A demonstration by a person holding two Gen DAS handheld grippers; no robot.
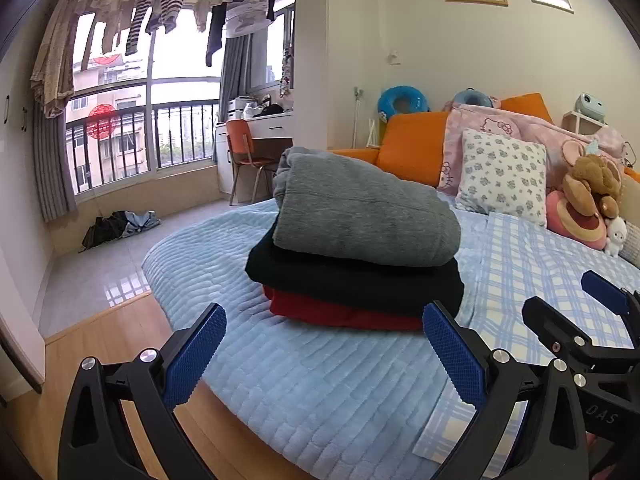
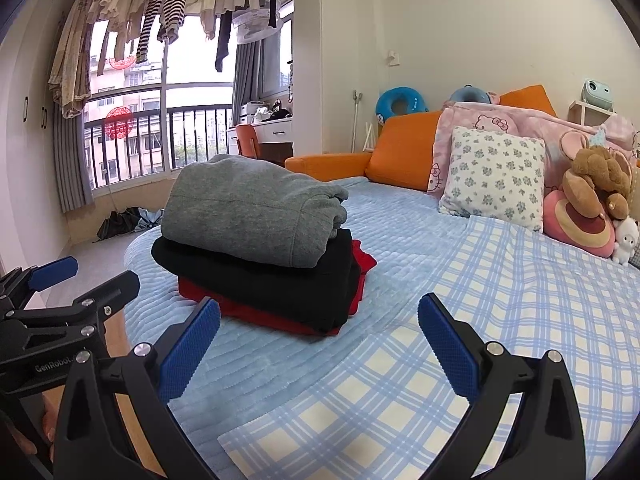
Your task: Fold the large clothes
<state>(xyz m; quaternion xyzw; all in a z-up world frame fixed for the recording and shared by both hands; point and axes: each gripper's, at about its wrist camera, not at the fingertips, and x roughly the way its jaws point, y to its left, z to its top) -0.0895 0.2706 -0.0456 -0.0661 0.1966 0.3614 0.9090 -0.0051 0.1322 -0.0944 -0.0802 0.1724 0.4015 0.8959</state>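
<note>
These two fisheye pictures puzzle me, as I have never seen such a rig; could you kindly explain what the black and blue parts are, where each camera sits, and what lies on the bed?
No robot arm is here: a person holds a two-finger gripper in each hand, with a camera on each looking forward along its fingers. One picture is from the left gripper, the other from the right gripper. The blue parts are the finger pads. Both grippers are open and hold nothing.

On the bed lies a pile of three folded garments: a grey garment on top, a black one beneath it, a red one at the bottom. A blue checked sheet lies beside the pile.
</note>
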